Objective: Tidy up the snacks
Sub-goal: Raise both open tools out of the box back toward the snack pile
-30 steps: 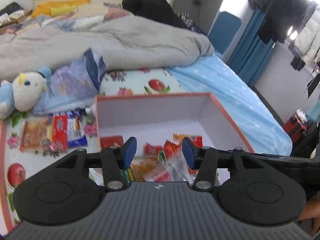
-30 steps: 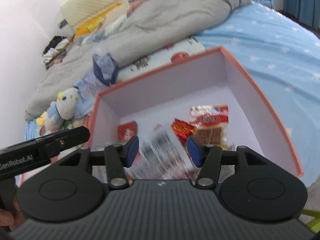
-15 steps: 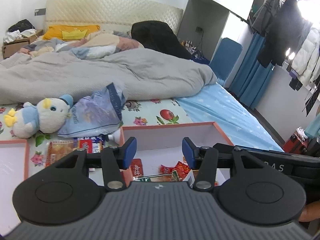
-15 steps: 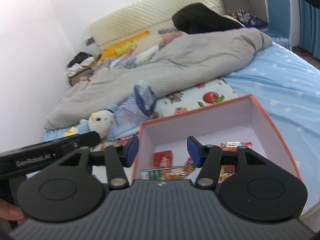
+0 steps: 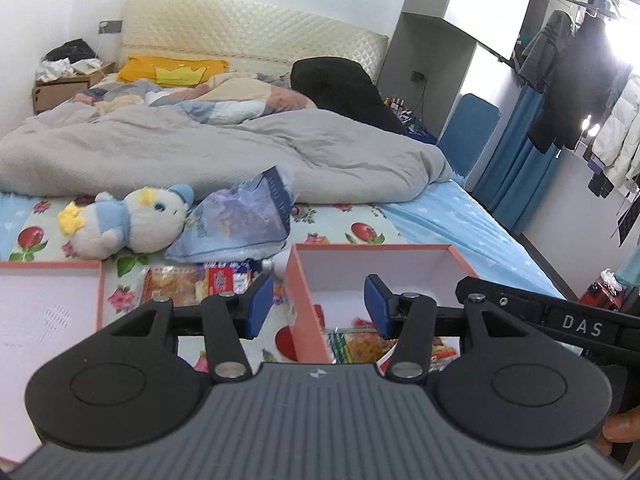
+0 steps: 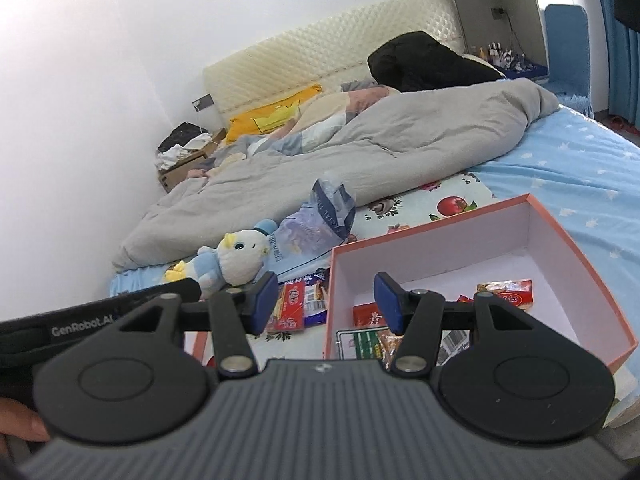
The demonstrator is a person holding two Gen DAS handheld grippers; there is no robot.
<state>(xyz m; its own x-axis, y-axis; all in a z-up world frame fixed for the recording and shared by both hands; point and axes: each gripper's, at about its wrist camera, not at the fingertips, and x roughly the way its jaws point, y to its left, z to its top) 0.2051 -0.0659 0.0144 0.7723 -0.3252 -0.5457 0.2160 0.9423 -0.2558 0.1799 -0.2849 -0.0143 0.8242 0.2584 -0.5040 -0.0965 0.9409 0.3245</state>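
Observation:
An orange-rimmed box (image 5: 304, 300) (image 6: 576, 256) with a white inside sits on the bed and holds several snack packets (image 5: 360, 350) (image 6: 506, 292). More snack packets (image 5: 200, 286) (image 6: 298, 300) lie on the floral sheet to its left. My left gripper (image 5: 318, 306) is open and empty, above the box's left wall. My right gripper (image 6: 326, 300) is open and empty, above the box's near left corner. Neither touches anything.
A second orange-rimmed box or lid (image 5: 48, 304) lies at the left. A blue and white plush toy (image 5: 128, 224) (image 6: 236, 258) and a crumpled plastic bag (image 5: 240, 220) (image 6: 320, 220) lie behind the snacks. A grey duvet (image 5: 200, 152) covers the bed beyond.
Both grippers have pulled back and up from the box and tilted toward the room. A packet that showed between the right fingers a second ago now lies in the box.

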